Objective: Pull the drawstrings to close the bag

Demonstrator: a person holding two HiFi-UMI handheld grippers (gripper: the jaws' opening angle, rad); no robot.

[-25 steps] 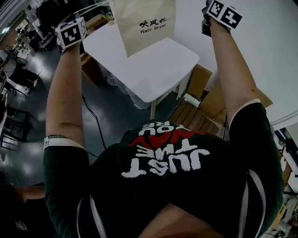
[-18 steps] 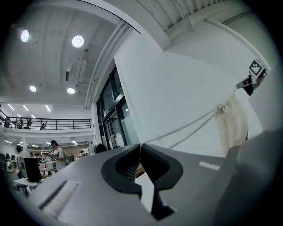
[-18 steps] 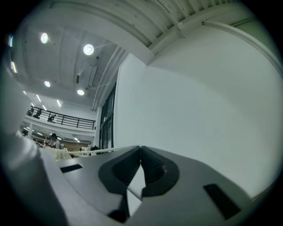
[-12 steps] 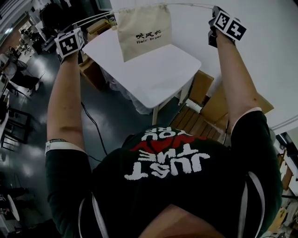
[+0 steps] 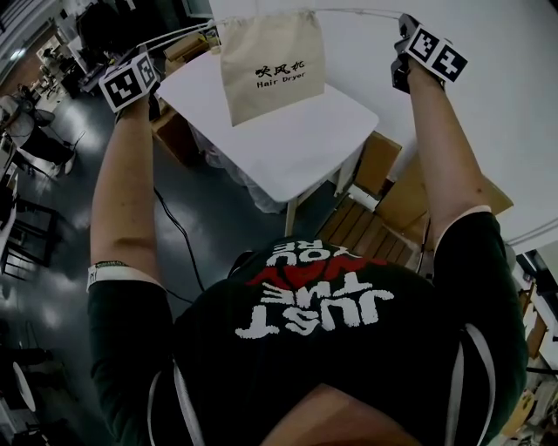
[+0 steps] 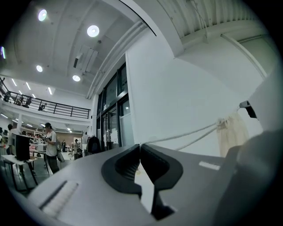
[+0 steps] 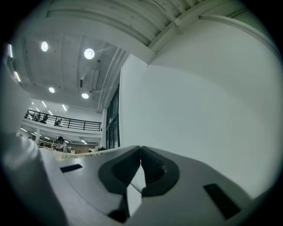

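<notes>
In the head view, the bag (image 5: pixel 270 65) is hanging in the air over the white table (image 5: pixel 296 144), roughly midway between the two raised grippers. Its mouth is puckering at the top edge. The left drawstring (image 5: pixel 179 33) is running out to the left gripper (image 5: pixel 132 83) and the right drawstring (image 5: pixel 357 12) to the right gripper (image 5: pixel 427 54). Both are lying along one nearly straight line from hand to hand. Any further closing is therefore going to depend on the hands drawing apart along that line, away from the bag. Compared with a second ago, the right gripper is sitting further out to the side. The bag is also showing lower in the frame, with its gathered mouth now in sight instead of cut off. Over the last half second, little is changing. In the left gripper view, the left gripper (image 6: pixel 139 148) is pressing its jaws together on the left drawstring (image 6: pixel 190 133), whose two strands are leading off rightward to the bag (image 6: pixel 233 132). In the right gripper view, the right gripper (image 7: pixel 140 150) is likewise clamping its jaws shut, and the right drawstring (image 7: pixel 82 152) is trailing leftward from the tips. The bag itself is not showing there.
</notes>
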